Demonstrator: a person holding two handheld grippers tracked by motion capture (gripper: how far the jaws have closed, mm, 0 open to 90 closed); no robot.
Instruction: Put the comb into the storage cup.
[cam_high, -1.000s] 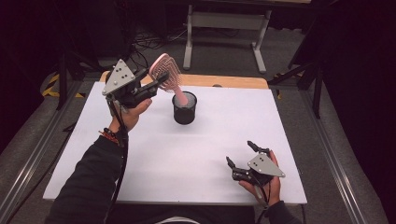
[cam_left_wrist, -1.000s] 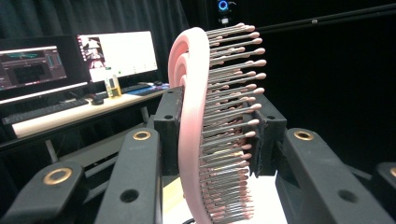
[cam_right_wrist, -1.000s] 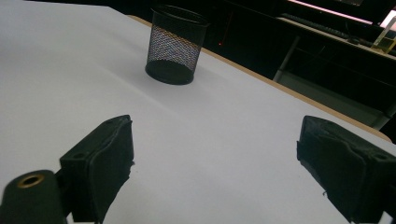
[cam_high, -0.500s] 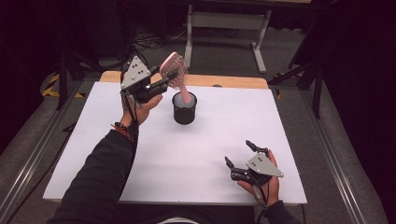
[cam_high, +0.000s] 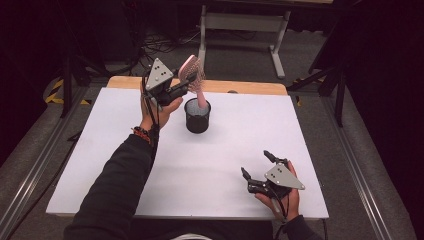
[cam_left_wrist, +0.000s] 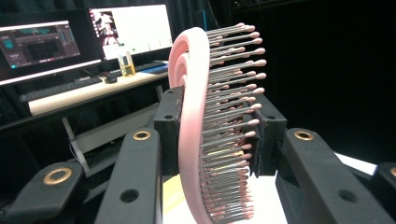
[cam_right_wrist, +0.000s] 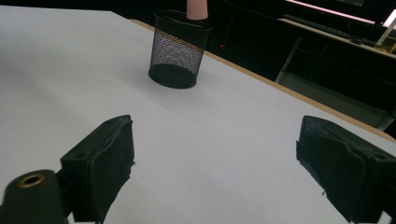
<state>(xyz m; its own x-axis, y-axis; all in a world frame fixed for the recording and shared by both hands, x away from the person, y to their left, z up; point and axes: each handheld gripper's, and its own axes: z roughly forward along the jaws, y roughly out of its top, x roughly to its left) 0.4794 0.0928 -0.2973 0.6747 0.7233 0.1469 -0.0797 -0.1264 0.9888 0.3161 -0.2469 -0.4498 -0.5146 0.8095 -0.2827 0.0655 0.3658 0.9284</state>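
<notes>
Upper centre of the high view: left gripper (cam_high: 186, 82) clenched on a pink hairbrush (cam_high: 193, 75), raised above the white table (cam_high: 100, 150). Brush head gripped between the black pads, handle pointing down into a black mesh cup (cam_high: 197, 116) just right of the left hand (cam_high: 162, 107). Whether the handle tip touches the cup's bottom: cannot tell.

Centre of the left gripper view: same hairbrush (cam_left_wrist: 196, 140) standing upright between the two jaws, pink back pressed against the left pad (cam_left_wrist: 169, 126), bristles with rounded tips against the right pad (cam_left_wrist: 266, 135). Upper left of that view, lit monitors (cam_left_wrist: 126, 28) and a keyboard (cam_left_wrist: 60, 88) on a desk.

Lower right of the high view: right gripper (cam_high: 256, 166) resting low over the table, held in the right hand (cam_high: 282, 197), jaws spread wide with nothing between them, well apart from the cup.

Top of the right gripper view: mesh cup (cam_right_wrist: 179, 51) upright on the table, pink handle (cam_right_wrist: 197, 8) poking into its mouth; both black jaws at the bottom corners, wide apart over bare white surface.
</notes>
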